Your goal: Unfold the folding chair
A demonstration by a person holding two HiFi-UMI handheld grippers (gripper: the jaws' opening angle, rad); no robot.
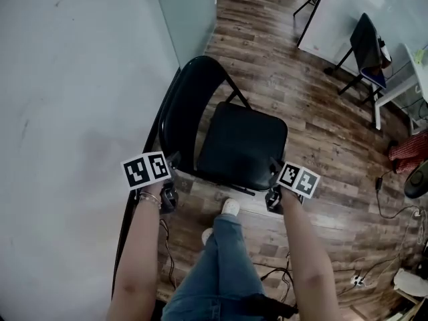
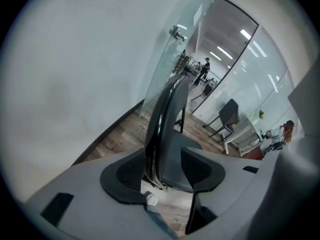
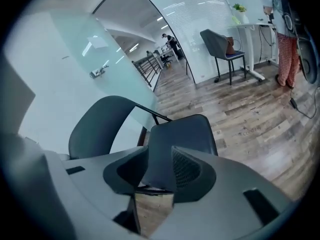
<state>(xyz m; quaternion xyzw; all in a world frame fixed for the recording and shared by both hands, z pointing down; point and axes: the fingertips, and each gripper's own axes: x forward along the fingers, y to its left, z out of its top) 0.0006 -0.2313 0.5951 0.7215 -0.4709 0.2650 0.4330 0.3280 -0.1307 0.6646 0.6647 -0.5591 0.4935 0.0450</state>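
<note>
The white wall (image 1: 67,79) ran down your left, and the plank floor (image 1: 301,99) spread away to the right. The folding chair (image 1: 234,139) stood on that floor just beside the wall, seat (image 3: 182,134) facing up. Your left hand-held gripper (image 2: 165,169) sat narrow but loose round the backrest (image 2: 167,114) edge, with the frame against one pad and a gap at the other. Your right hand-held gripper (image 3: 160,169) clamped the seat's front corner, both pads pressing. Your shoe (image 1: 229,207) showed just below the seat.

wood floor (image 1: 321,132) | dark chair (image 1: 366,45) by white desk (image 3: 255,26) | cables (image 1: 391,212) | possibly red cloth (image 1: 409,154)
</note>
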